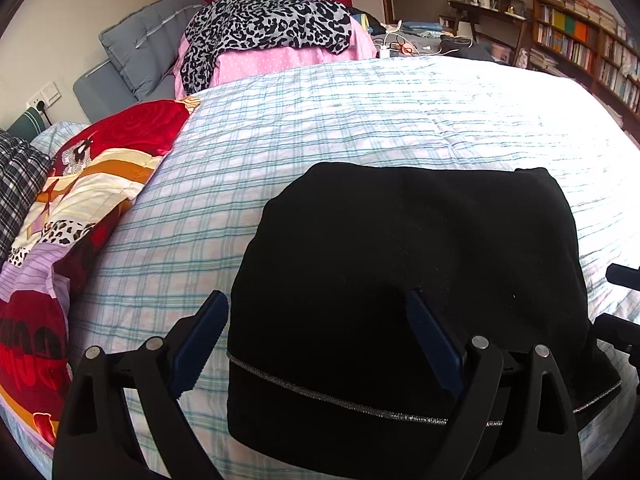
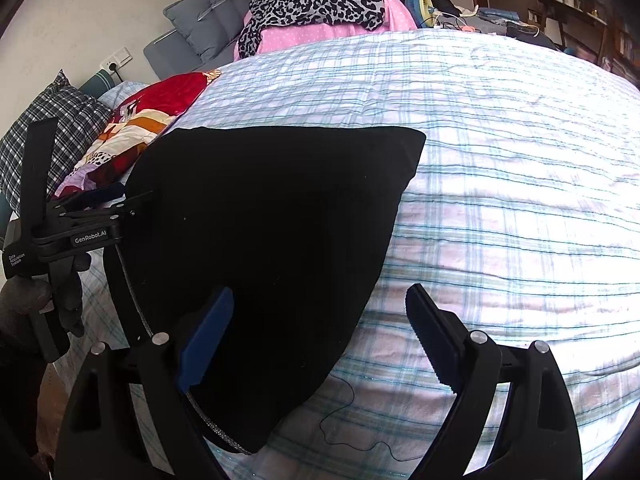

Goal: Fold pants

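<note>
I am in a lived-in home bedroom: a bed under a plaid cover, pillows against the wall, heaped clothes, and packed bookshelves beside a cluttered desk.

"GenRobot.AI" on left tool

Black pants, folded into a compact, thick bundle, lying flat on the plaid bedcover. Lower centre-right of the left wrist view; left of centre in the right wrist view. A thin silver glitter stripe runs along the near folded edge.
</note>
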`<control>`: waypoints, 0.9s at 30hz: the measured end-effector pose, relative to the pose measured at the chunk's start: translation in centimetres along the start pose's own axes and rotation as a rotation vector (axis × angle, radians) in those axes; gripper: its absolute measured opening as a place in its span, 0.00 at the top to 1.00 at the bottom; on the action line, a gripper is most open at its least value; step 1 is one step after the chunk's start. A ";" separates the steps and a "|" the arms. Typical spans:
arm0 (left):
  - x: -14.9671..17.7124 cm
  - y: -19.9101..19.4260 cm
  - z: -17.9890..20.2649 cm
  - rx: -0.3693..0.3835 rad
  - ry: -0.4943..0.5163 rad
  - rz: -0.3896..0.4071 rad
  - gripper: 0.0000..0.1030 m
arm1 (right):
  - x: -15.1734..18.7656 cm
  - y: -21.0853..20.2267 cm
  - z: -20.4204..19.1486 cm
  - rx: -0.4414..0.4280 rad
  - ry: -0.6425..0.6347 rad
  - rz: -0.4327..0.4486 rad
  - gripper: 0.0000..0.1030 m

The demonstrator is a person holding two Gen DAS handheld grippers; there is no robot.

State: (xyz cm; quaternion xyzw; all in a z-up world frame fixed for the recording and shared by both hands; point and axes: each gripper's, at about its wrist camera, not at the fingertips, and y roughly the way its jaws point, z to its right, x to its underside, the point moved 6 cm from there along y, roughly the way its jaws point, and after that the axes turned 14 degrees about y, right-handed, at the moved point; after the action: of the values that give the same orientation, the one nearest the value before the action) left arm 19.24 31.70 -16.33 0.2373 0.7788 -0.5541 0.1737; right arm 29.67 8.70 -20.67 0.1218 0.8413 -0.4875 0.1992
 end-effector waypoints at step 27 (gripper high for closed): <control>-0.7 6.1 -0.7 0.679 -0.151 -0.040 0.05 | -2.4 5.6 1.0 -0.160 0.238 -0.126 0.08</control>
State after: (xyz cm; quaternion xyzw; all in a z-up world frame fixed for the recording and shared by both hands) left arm 23.27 33.88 -20.52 0.2245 0.5396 -0.8008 0.1312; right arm 34.30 10.59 -24.38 0.1095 0.9011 -0.4126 0.0761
